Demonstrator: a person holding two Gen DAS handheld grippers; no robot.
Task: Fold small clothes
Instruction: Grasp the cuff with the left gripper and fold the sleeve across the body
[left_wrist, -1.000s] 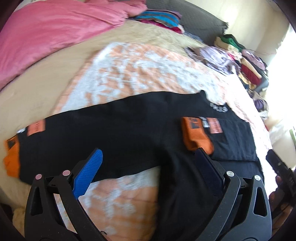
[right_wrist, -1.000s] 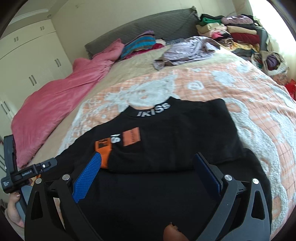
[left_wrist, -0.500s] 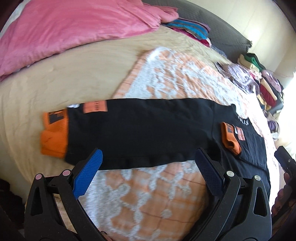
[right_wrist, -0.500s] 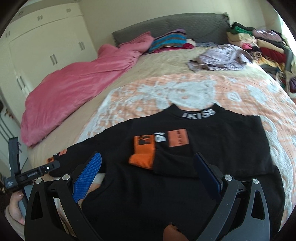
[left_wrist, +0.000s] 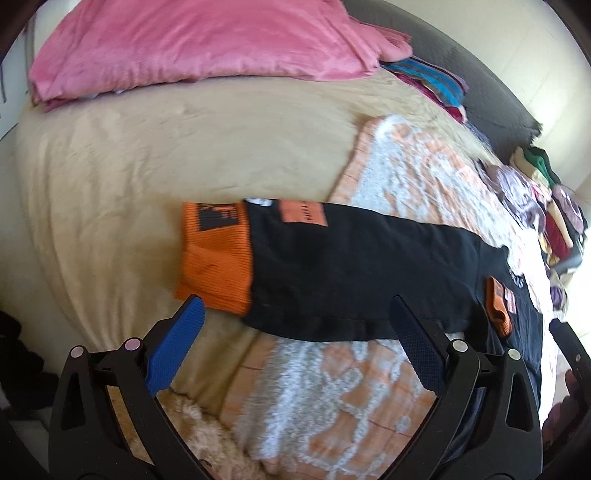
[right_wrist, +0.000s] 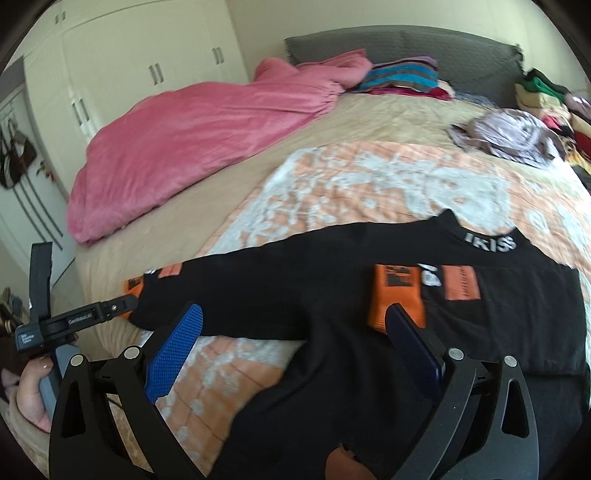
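Lying flat, black top (right_wrist: 332, 295) sleeve reaches bed edge; both fingers spread, empty.

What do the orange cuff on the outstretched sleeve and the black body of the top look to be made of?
Orange cuff: ribbed knit, matte, going by the fine parallel ridges across it. Black top: soft matte knit, probably cotton jersey or fleece, since it lies limp with no sheen; blur hides the weave.
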